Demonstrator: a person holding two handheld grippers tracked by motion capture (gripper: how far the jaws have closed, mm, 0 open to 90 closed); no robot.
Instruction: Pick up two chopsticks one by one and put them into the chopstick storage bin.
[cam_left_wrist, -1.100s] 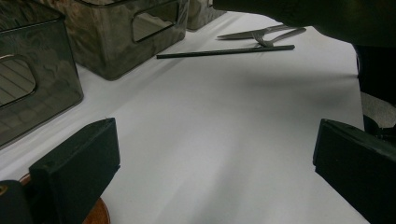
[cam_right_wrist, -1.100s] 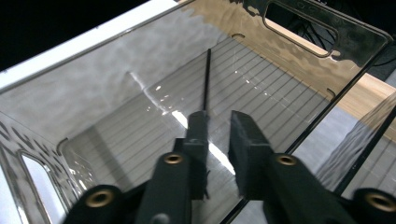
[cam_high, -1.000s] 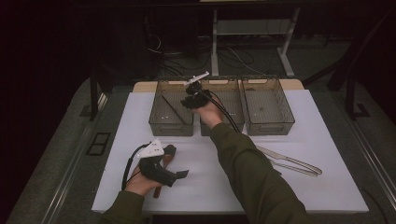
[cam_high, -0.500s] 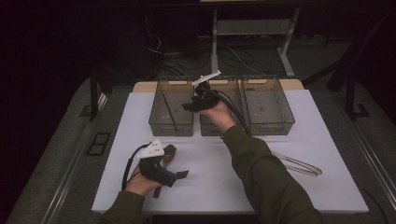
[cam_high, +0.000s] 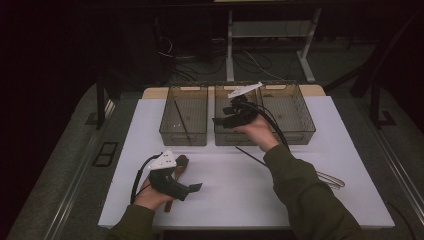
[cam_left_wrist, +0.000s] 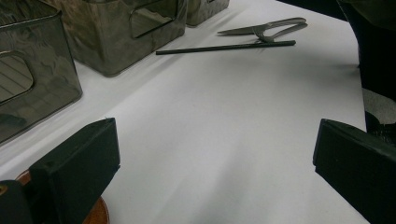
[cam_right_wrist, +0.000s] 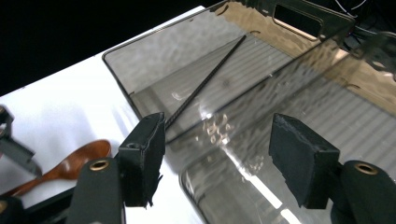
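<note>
Three smoky translucent bins stand in a row at the far side of the white worktop (cam_high: 300, 175). The left bin (cam_high: 184, 116) holds a thin black rod (cam_high: 181, 120), which lies slanted along its ribbed floor; the right gripper view shows the same rod (cam_right_wrist: 205, 79) running diagonally inside that bin. The right gripper (cam_high: 226, 121) hangs above the middle bin (cam_high: 235, 131), held in the person's right hand (cam_high: 260, 131), with the sleeve reaching across the worktop from the lower right. Its jaws stand released, well apart, with nothing between them; seen along them, they frame the near edges of the left and middle bins. The right bin (cam_high: 290, 112) sits just beside the middle one.

A second thin black rod (cam_left_wrist: 226, 46) lies on the worktop just in front of the bins, and metal tongs (cam_left_wrist: 266, 28) lie just behind its far end. The left gripper (cam_high: 192, 188) rests low at the near left of the worktop in the left hand (cam_high: 150, 196), its jaws spread wide and empty over bare white surface. A brown wooden spoon (cam_high: 177, 167) lies under and beside that gripper.
</note>
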